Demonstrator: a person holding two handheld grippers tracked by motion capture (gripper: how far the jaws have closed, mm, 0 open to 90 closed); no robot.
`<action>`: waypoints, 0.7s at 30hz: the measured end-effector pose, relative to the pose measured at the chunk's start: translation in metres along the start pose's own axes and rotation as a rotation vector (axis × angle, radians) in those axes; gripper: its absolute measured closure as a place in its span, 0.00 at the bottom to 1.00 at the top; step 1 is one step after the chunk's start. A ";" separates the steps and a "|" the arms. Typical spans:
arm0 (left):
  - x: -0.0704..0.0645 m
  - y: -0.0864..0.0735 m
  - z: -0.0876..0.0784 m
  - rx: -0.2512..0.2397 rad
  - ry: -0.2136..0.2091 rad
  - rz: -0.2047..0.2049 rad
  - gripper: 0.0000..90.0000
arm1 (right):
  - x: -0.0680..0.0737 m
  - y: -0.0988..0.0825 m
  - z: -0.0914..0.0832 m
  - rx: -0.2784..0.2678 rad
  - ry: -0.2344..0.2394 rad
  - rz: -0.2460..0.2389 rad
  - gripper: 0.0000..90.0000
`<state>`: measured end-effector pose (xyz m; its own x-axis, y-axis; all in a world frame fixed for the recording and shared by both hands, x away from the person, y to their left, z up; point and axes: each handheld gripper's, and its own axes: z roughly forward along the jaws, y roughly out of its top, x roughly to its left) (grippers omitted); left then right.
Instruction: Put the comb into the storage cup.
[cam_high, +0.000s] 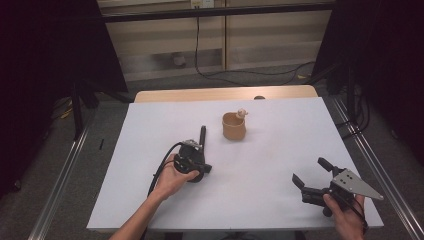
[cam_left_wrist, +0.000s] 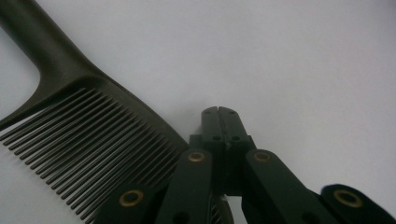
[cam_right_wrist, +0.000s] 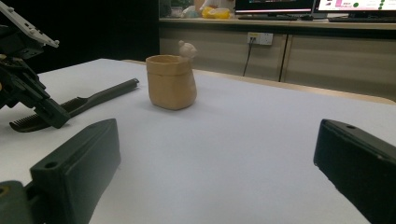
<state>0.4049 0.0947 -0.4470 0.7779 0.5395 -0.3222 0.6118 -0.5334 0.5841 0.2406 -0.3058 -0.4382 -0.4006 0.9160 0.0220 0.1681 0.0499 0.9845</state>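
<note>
Black comb (cam_high: 202, 138) flat on the white surface (cam_high: 270, 170), left of centre in the high view, long axis running up-frame: handle tip toward the top, teeth end tucked down by the left claw (cam_high: 199, 156). Left claw together, nothing between its jaws (tips meet in a closed seam at mid-frame of the left gripper view (cam_left_wrist: 218, 113)), and lying just beside the comb's toothed end (cam_left_wrist: 88, 144), the comb off to the left of the jaws rather than in line with them. Cannot tell whether claw and teeth actually touch. Likely next need: jaws parted and shifted sideways across the comb's spine before any pinch.

Right claw (cam_high: 312, 175) apart, empty, low at lower right of the high view, well away from the comb; left hand (cam_high: 172, 177) by far the nearer one. Tan cup (cam_high: 234, 126) upright above centre, a small pale figure (cam_high: 242, 113) on its rim, apart from the comb's handle tip.

Left gripper view: teeth and the curve into the handle close up, comb slanting from upper left to lower centre; no cup there. Right gripper view: comb (cam_right_wrist: 84, 105) seen low and side-on at left, handle pointing toward the cup (cam_right_wrist: 171, 81), with the left claw (cam_right_wrist: 49, 114) down at the teeth end (the height of things, which the high view flattens). Right claw's own jaws wide at the bottom corners (cam_right_wrist: 219, 163).
</note>
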 end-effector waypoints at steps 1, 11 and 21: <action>0.001 0.000 0.000 0.004 0.000 0.004 1.00 | 0.000 0.000 0.000 0.000 -0.001 0.003 0.00; 0.003 0.000 -0.003 0.013 0.001 -0.014 1.00 | 0.000 0.000 0.000 -0.002 0.001 0.002 0.00; 0.012 -0.003 -0.008 0.023 -0.011 -0.035 1.00 | 0.001 0.000 0.001 0.002 0.000 0.000 0.00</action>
<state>0.4112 0.1078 -0.4461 0.7577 0.5509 -0.3499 0.6415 -0.5297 0.5549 0.2411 -0.3050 -0.4384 -0.4006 0.9160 0.0222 0.1704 0.0506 0.9841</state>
